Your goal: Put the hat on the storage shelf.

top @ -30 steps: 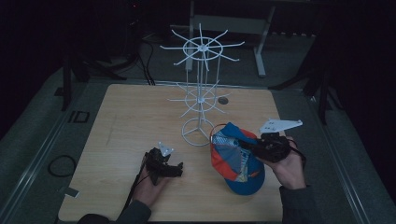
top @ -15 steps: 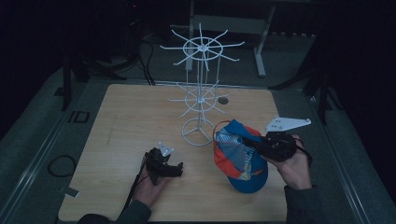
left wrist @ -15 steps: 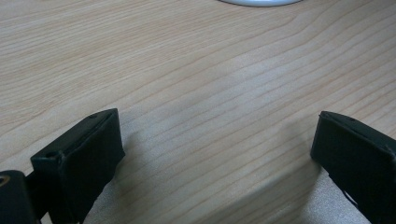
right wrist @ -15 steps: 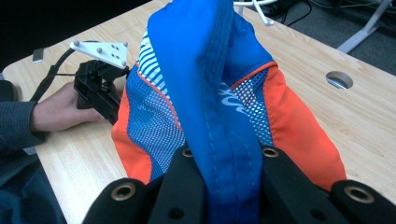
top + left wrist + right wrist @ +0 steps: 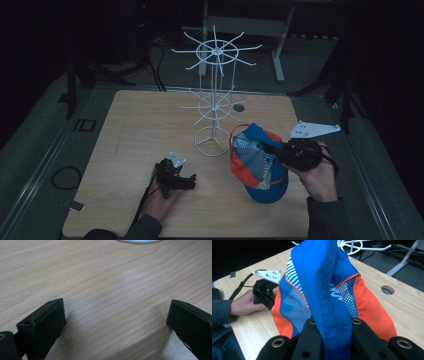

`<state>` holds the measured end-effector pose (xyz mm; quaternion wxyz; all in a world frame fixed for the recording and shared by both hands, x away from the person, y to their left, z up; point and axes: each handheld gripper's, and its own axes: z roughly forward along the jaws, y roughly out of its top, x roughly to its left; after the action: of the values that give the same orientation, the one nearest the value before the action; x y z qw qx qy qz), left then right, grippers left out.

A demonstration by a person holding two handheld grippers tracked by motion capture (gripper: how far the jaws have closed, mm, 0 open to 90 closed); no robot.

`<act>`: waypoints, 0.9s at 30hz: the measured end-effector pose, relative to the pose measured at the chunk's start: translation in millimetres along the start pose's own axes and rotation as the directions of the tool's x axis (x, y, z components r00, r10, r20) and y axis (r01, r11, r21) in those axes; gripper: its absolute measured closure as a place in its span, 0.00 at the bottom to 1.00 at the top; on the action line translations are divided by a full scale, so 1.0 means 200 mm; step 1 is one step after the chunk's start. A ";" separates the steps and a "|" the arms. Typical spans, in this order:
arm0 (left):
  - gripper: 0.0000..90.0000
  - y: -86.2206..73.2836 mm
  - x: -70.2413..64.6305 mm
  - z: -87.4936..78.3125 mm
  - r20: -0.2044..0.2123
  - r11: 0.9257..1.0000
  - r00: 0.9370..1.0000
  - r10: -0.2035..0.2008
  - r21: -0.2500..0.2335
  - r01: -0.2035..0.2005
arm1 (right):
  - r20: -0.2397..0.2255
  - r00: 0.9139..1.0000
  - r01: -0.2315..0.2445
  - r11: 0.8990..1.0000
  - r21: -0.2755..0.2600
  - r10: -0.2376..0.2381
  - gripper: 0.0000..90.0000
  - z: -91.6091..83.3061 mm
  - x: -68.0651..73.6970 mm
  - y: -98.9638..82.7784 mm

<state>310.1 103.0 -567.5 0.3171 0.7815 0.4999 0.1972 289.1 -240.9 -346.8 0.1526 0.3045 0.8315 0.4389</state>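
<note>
From above we see the whole wooden table point(image 5: 150, 125) with the white wire rack point(image 5: 215, 107) standing near its middle, and our two hands coming in from the near edge; the right gripper point(image 5: 280, 152) holds a blue and orange cap point(image 5: 257, 165) just to the right of the rack's ring base, low over the table top. Whether the brim rests on the wood we cannot tell from there. The right gripper view gives what the high view cannot: its jaws are clenched on a fold of the cap's point(image 5: 329, 290) blue fabric, the stitched seam running straight up between them, with orange panels to either side and blue mesh with a white striped pattern in between (there is pale lettering on the mesh, too small to read). That same view looks across to the left gripper point(image 5: 265, 293) lying on the table with a hand around it. The left gripper view shows bare wood grain between two black jaws standing wide apart, released and gripping nothing, with a sliver of the rack's white base point(image 5: 138, 241) at the top edge.
</note>
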 end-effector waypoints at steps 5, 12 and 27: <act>0.03 0.00 0.00 0.00 0.001 1.000 1.000 -0.001 0.000 0.001 | 0.001 1.000 0.003 1.000 -0.010 -0.003 0.97 -0.02 0.00 0.01; 0.03 0.00 0.00 0.00 0.001 1.000 1.000 -0.002 0.000 0.002 | 0.002 1.000 0.008 0.999 -0.031 -0.008 0.97 -0.05 0.01 0.03; 0.03 0.00 0.00 0.00 0.001 1.000 1.000 -0.002 0.000 0.002 | 0.004 1.000 0.015 0.998 -0.067 -0.015 0.97 -0.08 0.00 0.09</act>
<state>310.0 102.9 -567.5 0.3176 0.7809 0.5007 0.1966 287.5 -243.7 -322.5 0.1674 0.2938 0.8183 0.4648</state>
